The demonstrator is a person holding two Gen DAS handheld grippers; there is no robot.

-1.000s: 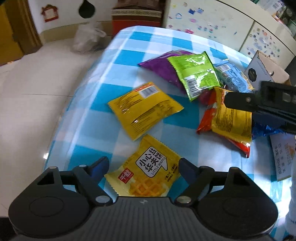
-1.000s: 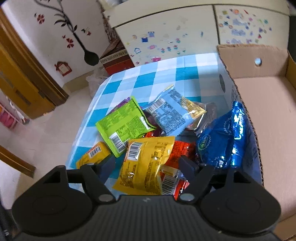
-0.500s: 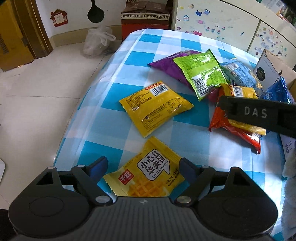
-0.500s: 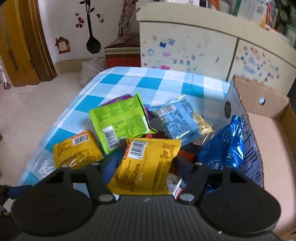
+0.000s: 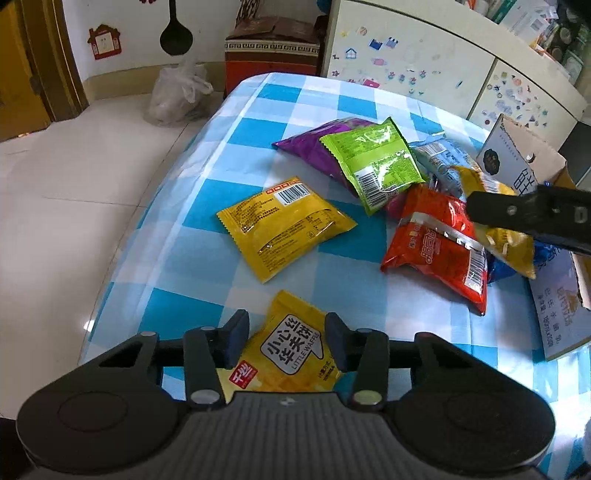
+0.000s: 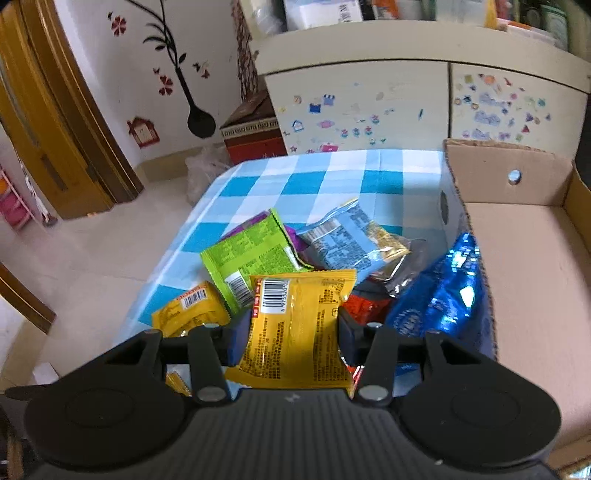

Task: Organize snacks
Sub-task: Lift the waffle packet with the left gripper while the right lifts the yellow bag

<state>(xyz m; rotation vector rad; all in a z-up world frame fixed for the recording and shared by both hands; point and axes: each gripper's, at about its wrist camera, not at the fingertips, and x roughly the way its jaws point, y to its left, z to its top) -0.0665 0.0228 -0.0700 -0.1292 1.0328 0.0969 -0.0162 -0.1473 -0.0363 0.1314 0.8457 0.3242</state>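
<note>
Room: white glossy tile floor (image 5: pixel 74 177), daylight glare on it. White wall (image 6: pixel 207 48) carries decals: black ladle (image 5: pixel 176 35), red house (image 5: pixel 104 41), a flowering branch (image 6: pixel 162 48). Brown wooden door frame (image 5: pixel 64 62) at left, orange-brown door (image 6: pixel 44 147) beside it. Cream cabinet (image 6: pixel 369 107) with small children's stickers on both doors; shelves of packets above it. Red-and-brown carton (image 5: pixel 271 48) on the floor against the cabinet, a white plastic bag (image 5: pixel 177 94) just beside it. Table under blue-white checked cloth (image 5: pixel 258 122).
</note>
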